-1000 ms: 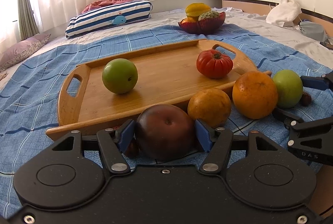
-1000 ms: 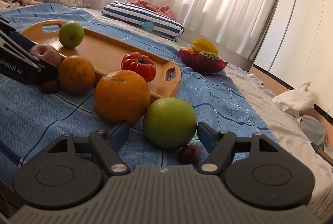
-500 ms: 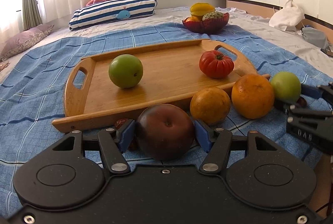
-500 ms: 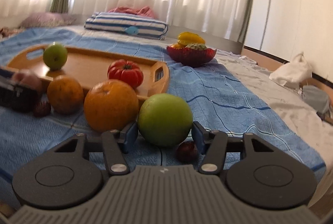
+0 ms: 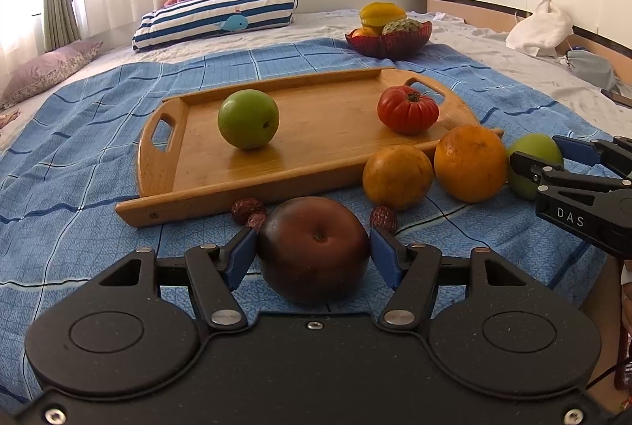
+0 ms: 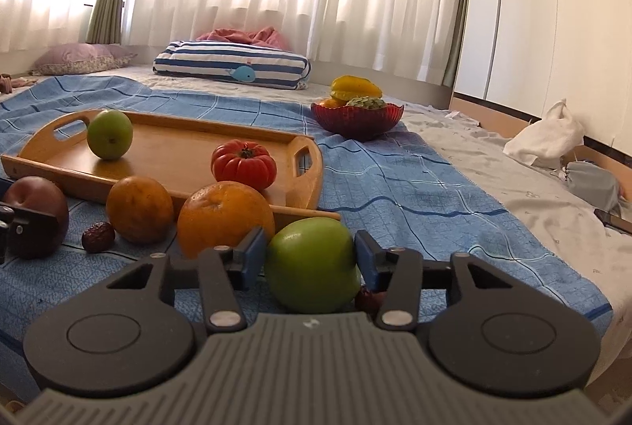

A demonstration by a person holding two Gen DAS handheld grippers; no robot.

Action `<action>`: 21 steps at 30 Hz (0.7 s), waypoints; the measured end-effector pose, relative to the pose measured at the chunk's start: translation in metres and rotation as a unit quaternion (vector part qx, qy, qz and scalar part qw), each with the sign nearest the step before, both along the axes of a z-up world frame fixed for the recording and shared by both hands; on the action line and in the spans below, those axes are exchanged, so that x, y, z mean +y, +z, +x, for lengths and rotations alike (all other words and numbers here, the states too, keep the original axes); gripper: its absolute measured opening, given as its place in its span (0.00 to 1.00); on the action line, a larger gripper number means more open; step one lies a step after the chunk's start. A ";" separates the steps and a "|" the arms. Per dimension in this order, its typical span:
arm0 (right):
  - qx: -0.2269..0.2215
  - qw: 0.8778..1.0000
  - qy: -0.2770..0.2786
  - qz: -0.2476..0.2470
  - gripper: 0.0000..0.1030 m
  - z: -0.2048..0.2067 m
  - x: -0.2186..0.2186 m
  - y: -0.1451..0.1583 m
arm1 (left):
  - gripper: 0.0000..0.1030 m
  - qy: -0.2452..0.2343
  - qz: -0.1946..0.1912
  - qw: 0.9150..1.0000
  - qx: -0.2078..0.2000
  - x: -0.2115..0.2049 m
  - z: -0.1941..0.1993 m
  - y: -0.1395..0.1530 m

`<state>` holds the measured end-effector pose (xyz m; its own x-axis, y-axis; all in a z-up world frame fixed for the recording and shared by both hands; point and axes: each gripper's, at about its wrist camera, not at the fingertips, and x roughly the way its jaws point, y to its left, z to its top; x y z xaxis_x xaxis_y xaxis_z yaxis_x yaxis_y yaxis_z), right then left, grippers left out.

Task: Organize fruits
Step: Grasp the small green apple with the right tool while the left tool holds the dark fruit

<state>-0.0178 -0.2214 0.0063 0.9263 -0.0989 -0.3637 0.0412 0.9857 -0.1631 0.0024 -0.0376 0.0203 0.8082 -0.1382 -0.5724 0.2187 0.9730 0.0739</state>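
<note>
Left gripper (image 5: 314, 251) clamped on the dark red apple (image 5: 314, 251), blue pads on both flanks, apple low over the blue bedsheet (image 5: 98, 156) just in front of the wooden tray (image 5: 158, 164). Right gripper (image 6: 310, 259) has just been closing around the green apple (image 6: 312, 263); pads now pressing its sides, so it's gripped.

Risks, as I judge them:
- Both apples round and smooth, pads contact only at the widest part. A quick lift or wrist roll could squirt either one out onto the bed.
- Big orange (image 6: 225, 215) touches the right gripper's left finger; lifting may nudge it, and it could roll into the smaller orange (image 6: 140, 209).
- Dried dates (image 5: 247, 209) lie right by the left gripper; easy to knock or drag.
- Soft bed means the tray can tilt; its green apple (image 5: 248, 125) and tomato (image 5: 408, 109) may roll when new fruit lands.
- Grippers are near each other, so crossing paths to the tray risks a clash.
</note>
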 end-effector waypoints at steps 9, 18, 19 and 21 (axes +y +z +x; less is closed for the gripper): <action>-0.004 0.999 0.018 -0.033 0.71 0.001 0.001 -0.004 | 0.66 -0.006 0.027 0.999 -0.024 -0.011 -0.002 -0.009; 0.021 0.996 0.078 -0.030 0.79 0.010 -0.021 0.002 | 0.65 -0.007 0.031 0.999 -0.012 -0.009 0.003 -0.018; 0.027 0.996 0.084 -0.025 0.79 0.011 -0.024 0.002 | 0.65 -0.006 0.031 0.999 -0.013 -0.009 0.003 -0.019; 0.037 0.995 0.092 -0.018 0.79 0.013 -0.027 0.001 | 0.62 -0.004 0.033 0.999 -0.014 -0.009 0.004 -0.019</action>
<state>-0.0050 -0.2488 0.0076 0.9008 0.0556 -0.4307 -0.1524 0.9692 -0.1937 0.0061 -0.0468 0.0010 0.8235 -0.1085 -0.5569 0.2242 0.9639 0.1438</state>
